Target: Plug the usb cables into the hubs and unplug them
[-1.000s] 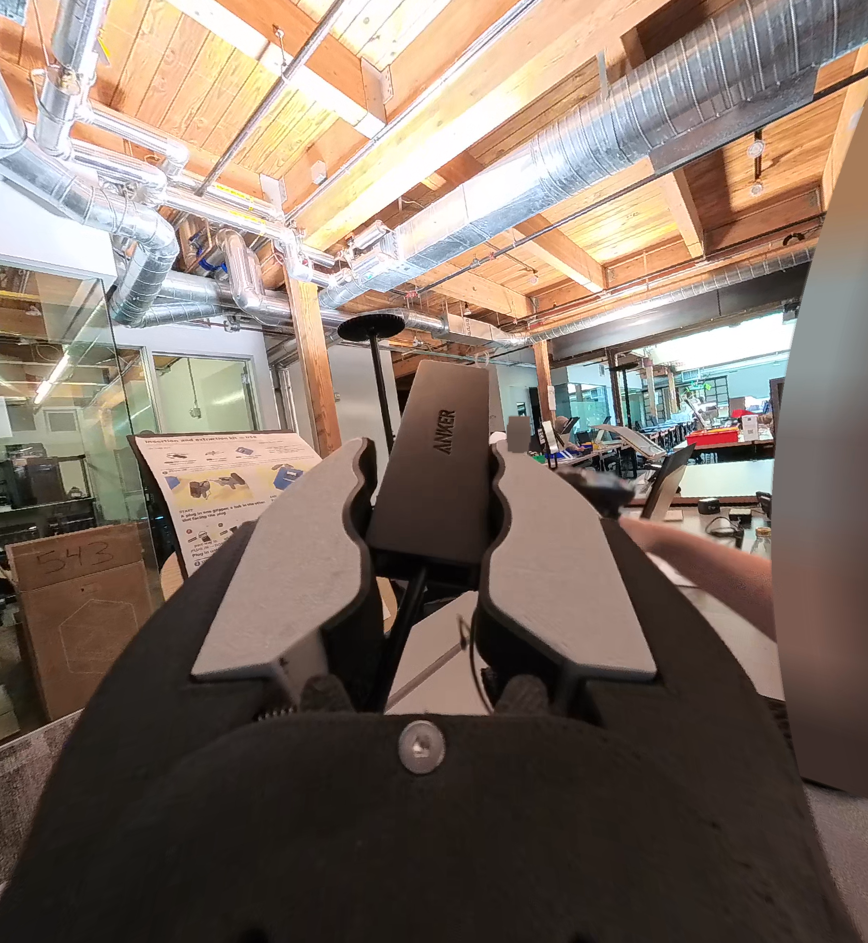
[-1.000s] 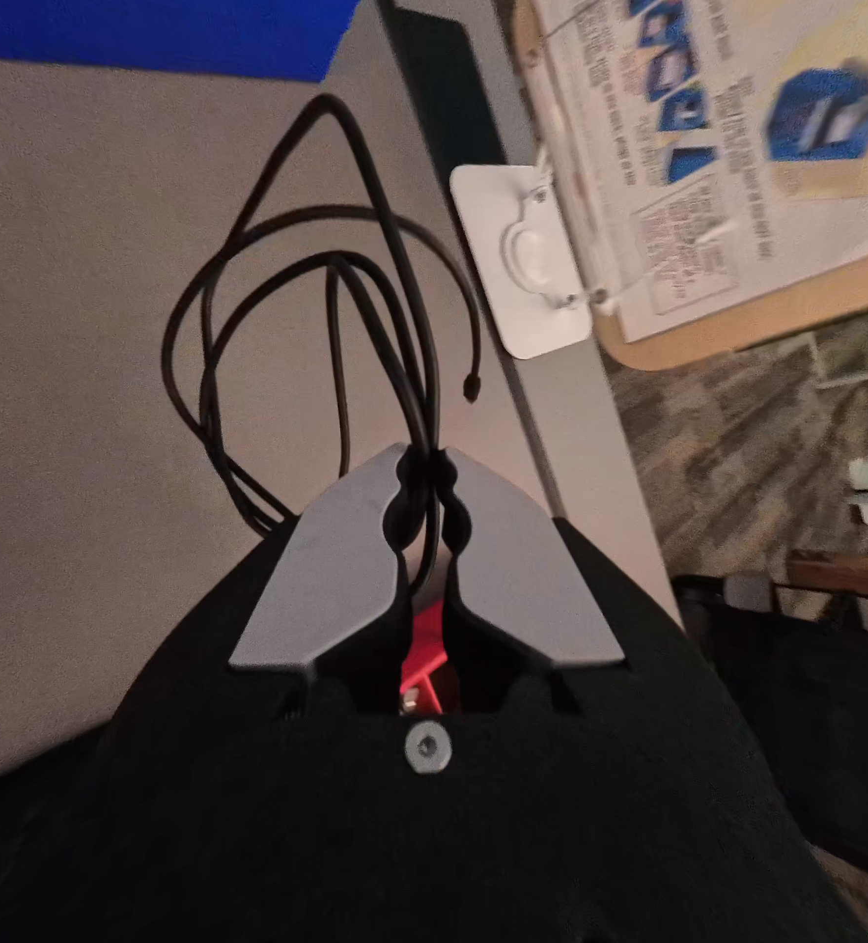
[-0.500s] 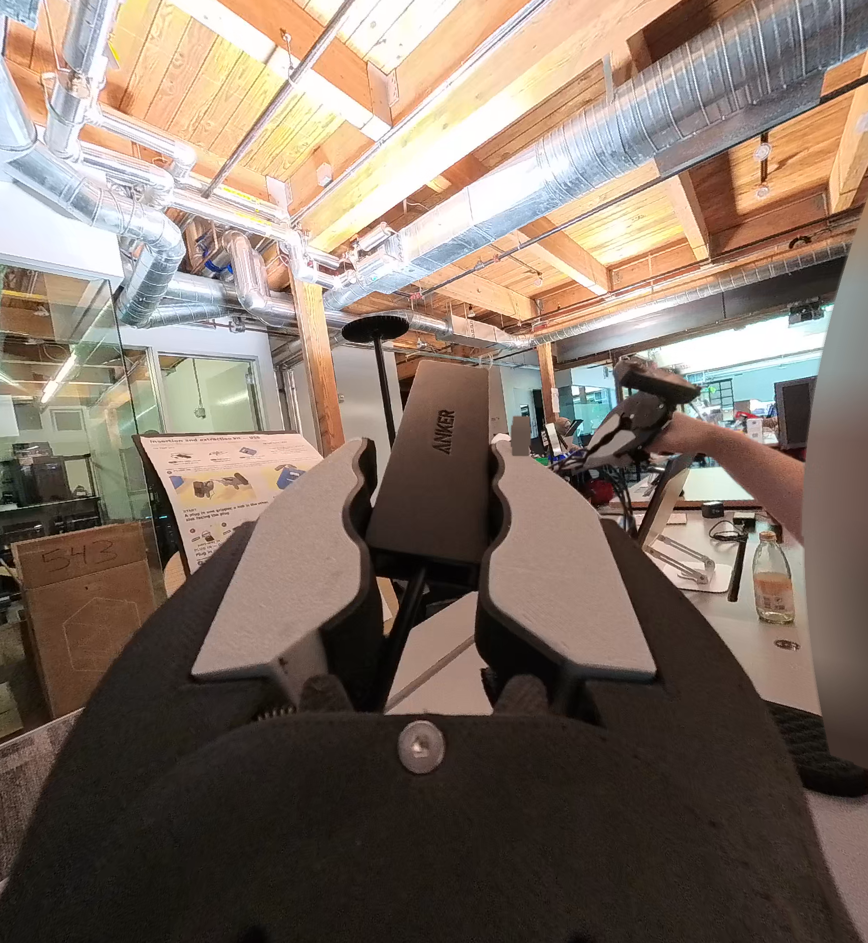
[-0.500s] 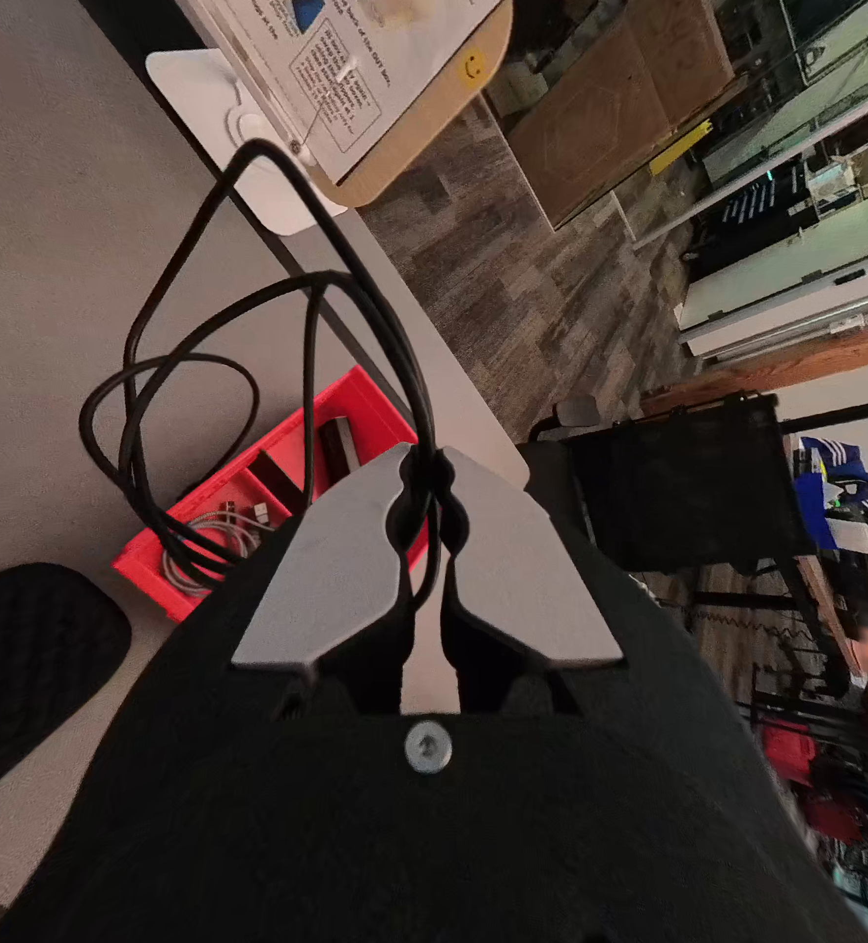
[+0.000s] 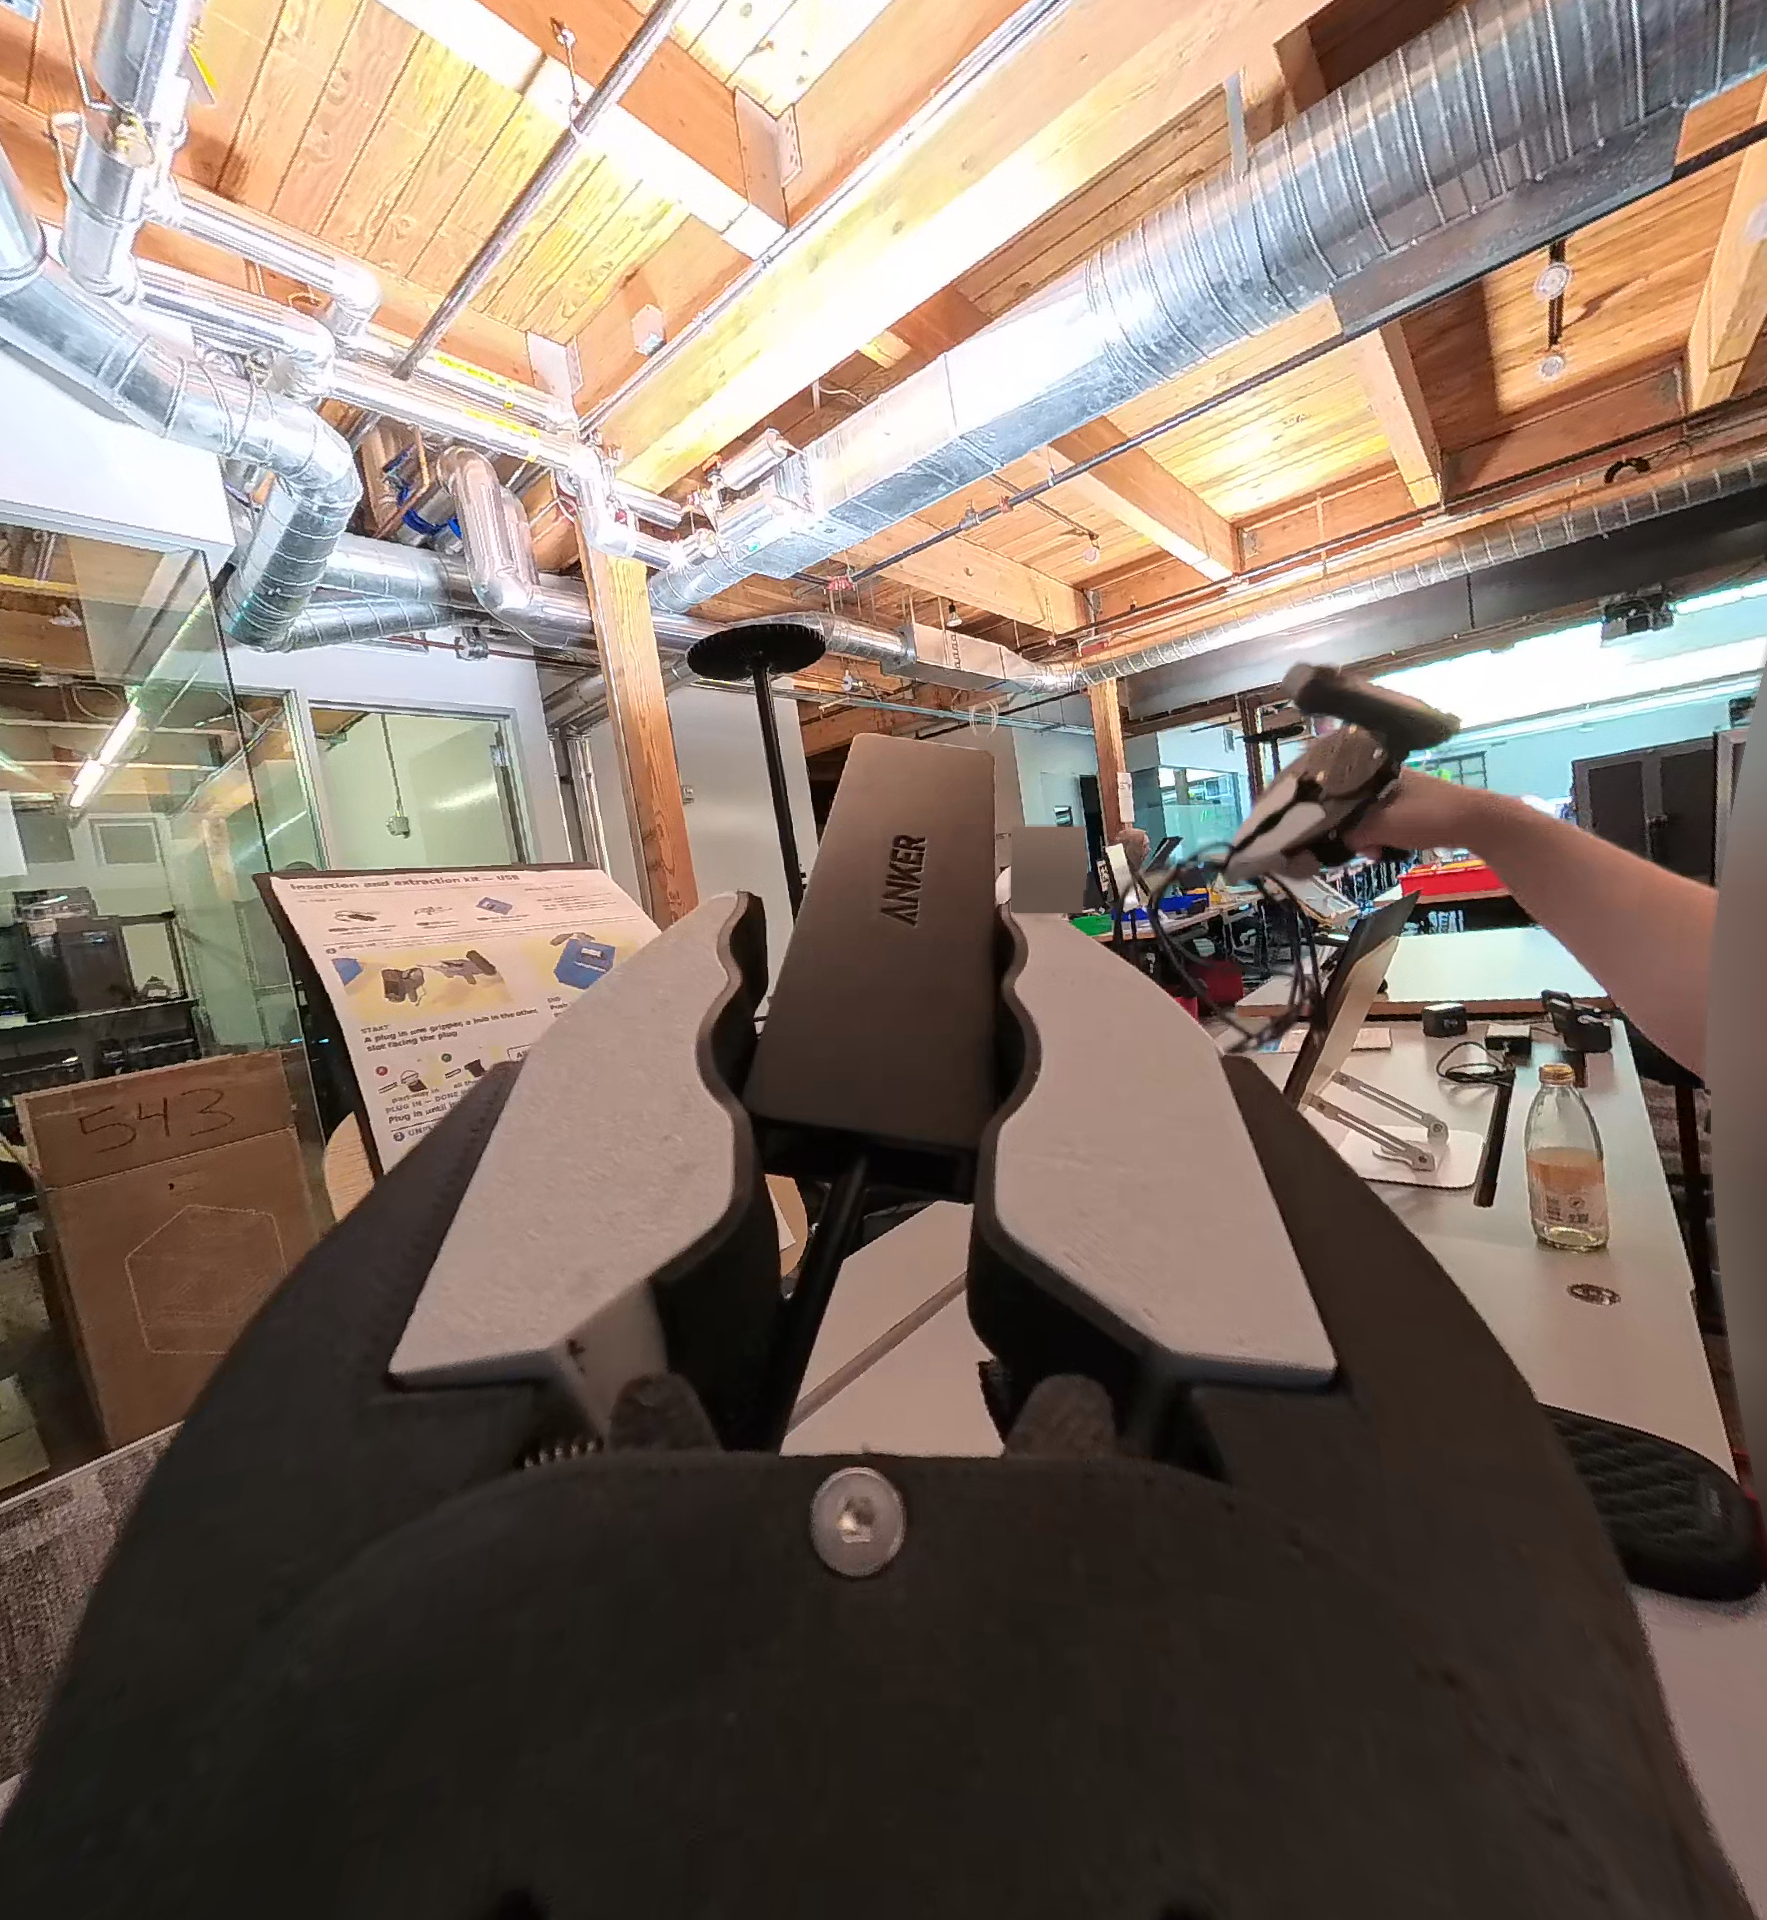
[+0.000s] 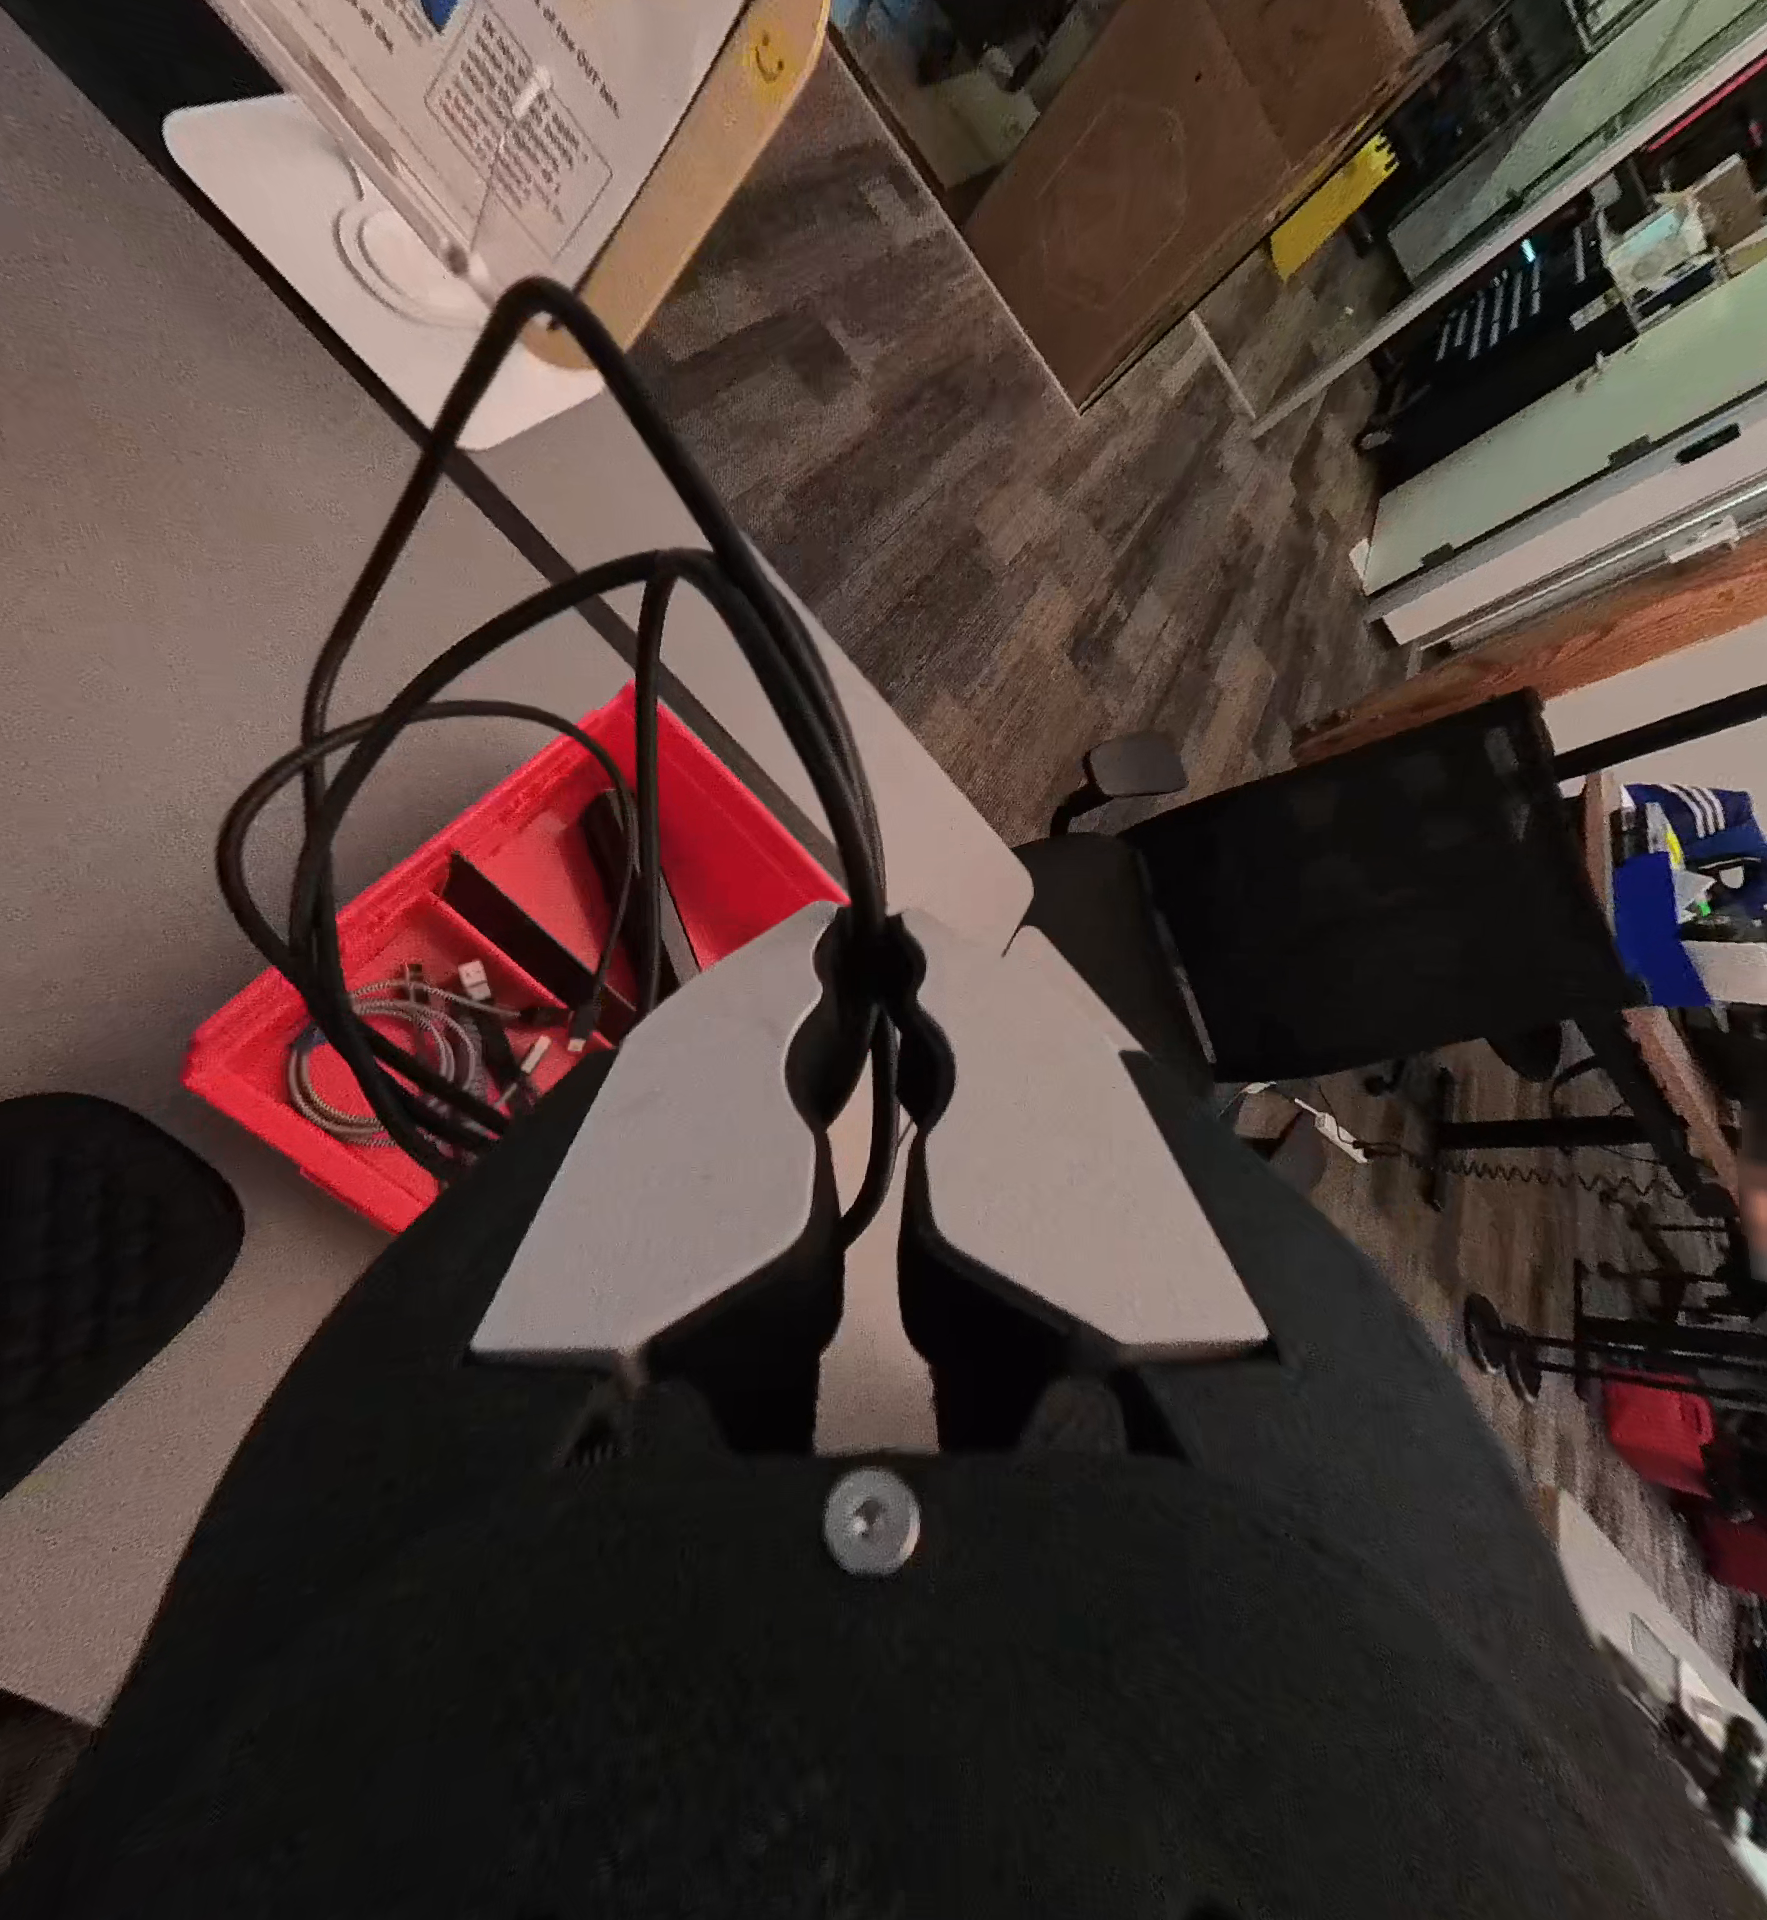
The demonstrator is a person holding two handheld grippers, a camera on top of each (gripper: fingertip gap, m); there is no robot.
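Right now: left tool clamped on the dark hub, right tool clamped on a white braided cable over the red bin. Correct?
Not quite. In the right wrist view the right tool is shut on a looped black cable, not a white braided one. The rest holds: left tool grips the dark hub, and the red bin lies below.

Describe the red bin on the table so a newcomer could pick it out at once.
Start in the right wrist view at the grey table, below the white stand base of the instruction sheet. The red bin sits near the table edge, beside a black mesh pad. It is the only red, divided tray there, holding braided cables, partly behind the looped black cable in the right gripper.
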